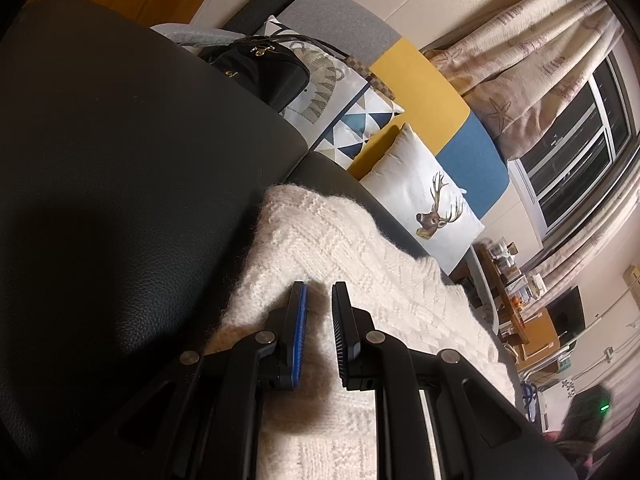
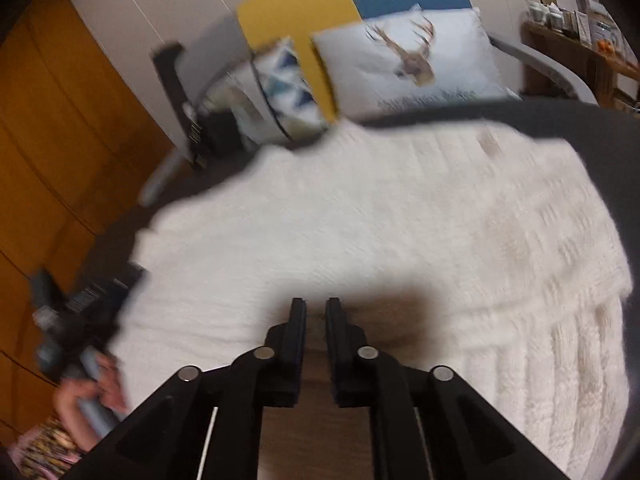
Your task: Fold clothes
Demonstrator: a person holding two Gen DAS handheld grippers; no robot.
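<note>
A cream knitted sweater (image 1: 352,264) lies spread on a black leather surface (image 1: 120,160). My left gripper (image 1: 320,292) hovers just over the sweater's near edge, its jaws a little apart and holding nothing. In the blurred right wrist view the same sweater (image 2: 400,220) fills the middle. My right gripper (image 2: 316,304) is above the sweater with a narrow gap between its jaws and nothing in them. The other hand-held gripper (image 2: 76,312) shows at the sweater's left edge, gripped by a hand.
Behind the sweater lie a deer-print pillow (image 1: 428,200), a triangle-patterned pillow (image 1: 352,120) and a black bag (image 1: 256,64). A yellow and blue sofa back (image 1: 448,120) stands behind them. A curtained window (image 1: 576,148) and a wooden shelf (image 1: 512,280) are at the right.
</note>
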